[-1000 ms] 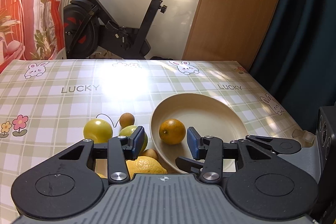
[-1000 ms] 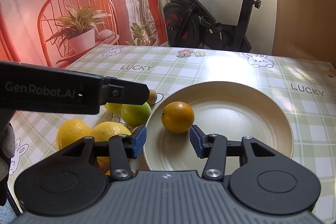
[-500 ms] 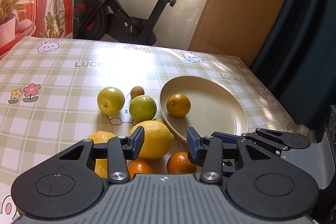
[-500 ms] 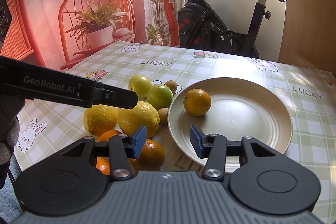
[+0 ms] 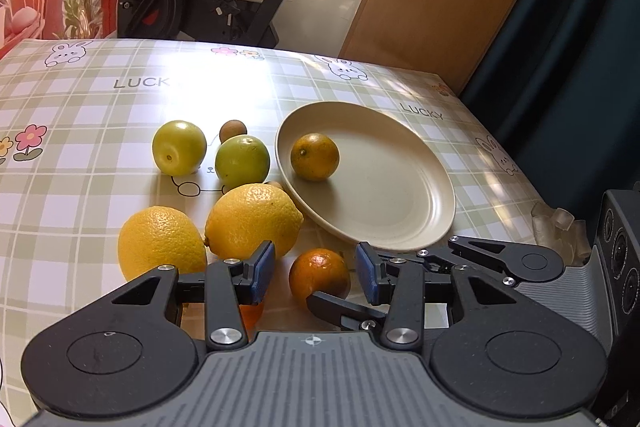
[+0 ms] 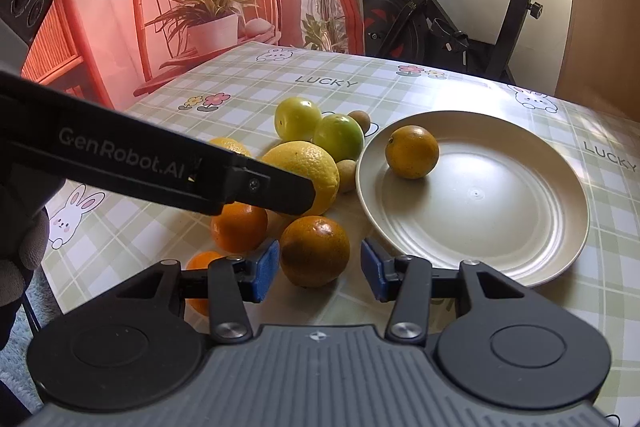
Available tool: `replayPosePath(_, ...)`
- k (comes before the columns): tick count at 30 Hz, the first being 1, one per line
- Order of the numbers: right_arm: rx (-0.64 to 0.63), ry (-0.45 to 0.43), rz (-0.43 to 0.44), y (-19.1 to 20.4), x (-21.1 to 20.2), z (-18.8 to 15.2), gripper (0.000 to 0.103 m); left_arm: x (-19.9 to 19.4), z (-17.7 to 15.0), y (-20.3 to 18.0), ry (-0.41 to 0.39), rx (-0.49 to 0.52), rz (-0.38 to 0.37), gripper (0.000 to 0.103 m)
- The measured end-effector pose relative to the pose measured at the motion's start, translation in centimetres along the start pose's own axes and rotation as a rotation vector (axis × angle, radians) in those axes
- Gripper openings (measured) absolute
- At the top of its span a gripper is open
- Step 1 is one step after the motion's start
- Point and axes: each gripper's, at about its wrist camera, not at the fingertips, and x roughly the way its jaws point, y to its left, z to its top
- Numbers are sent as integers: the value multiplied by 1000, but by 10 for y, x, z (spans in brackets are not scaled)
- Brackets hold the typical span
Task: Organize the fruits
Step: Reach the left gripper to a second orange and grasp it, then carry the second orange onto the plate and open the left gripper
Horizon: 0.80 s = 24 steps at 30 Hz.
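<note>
Checked tablecloth [image 5: 100, 147] fills both views. Only the right wrist view shows a gloved hand [image 6: 24, 239] at left edge and a third small orange [image 6: 202, 267]. Centre frame, the larger lemon [image 5: 252, 219] points lower left to right. One orange [image 5: 315, 156] sits on the plate [image 5: 420, 211]. Left gripper [image 5: 315, 274] and right gripper [image 6: 316, 269] both gape, gripping nothing.
</note>
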Motion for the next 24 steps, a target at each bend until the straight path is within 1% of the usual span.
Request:
replayPosePath(4,6,8,13,-1,4,-1,48,10,-4,1,44,-17,-17,46)
replayPosePath(8,-3,21,19,-1,7,-2,45,17,-6,2,69,-22,-19,46)
replayPosePath(13,1,19,23,-2,9,-2,45,24,-6,7,83,-39,-20,46)
replayPosePath(18,-2,27,22,-2,12,-2,45,30,-9,13,94,-92,-39,45)
replayPosePath(24,1,38,20,-2,17,-3,45,32,-9,12,87,-76,-35,45)
